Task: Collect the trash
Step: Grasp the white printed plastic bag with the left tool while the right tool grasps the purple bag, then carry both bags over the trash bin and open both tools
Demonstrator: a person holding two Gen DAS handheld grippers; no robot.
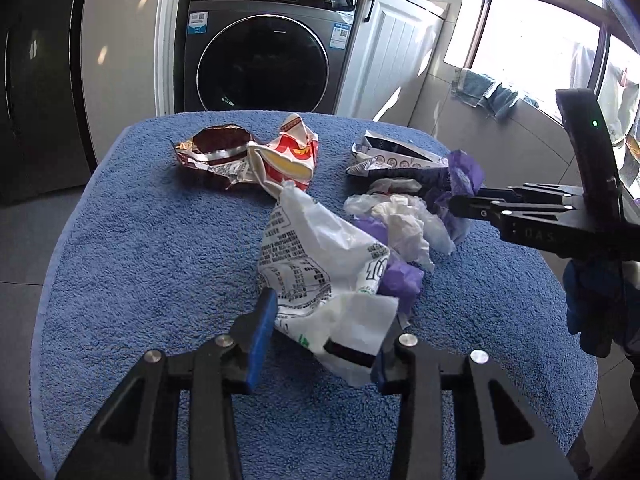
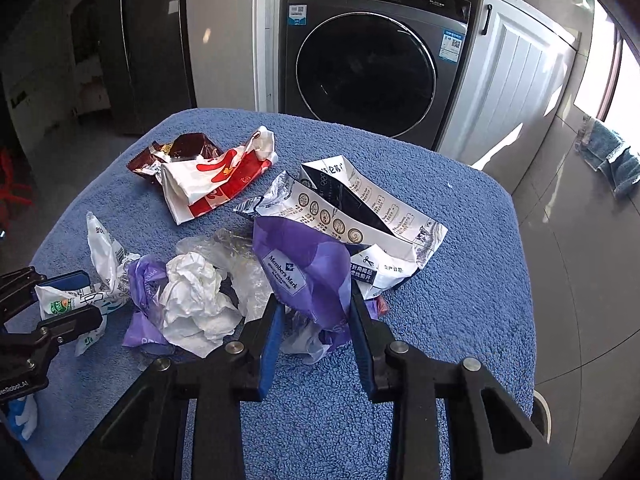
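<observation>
So we've got the left gripper (image 1: 324, 336) clamped on the white printed plastic bag (image 1: 320, 256) and the right gripper (image 2: 318, 336) pinching the crumpled purple plastic bag (image 2: 304, 264), both on the blue-towelled counter (image 2: 460, 320). We'd lift slowly so neither wrapper slips.

You're working in a home laundry nook: a front-loading washing machine (image 1: 260, 48) is sitting top centre, a white cabinet door (image 1: 394, 52) is standing to its right, and towels (image 1: 486, 92) are hanging by the sunny window (image 1: 536, 36).
</observation>
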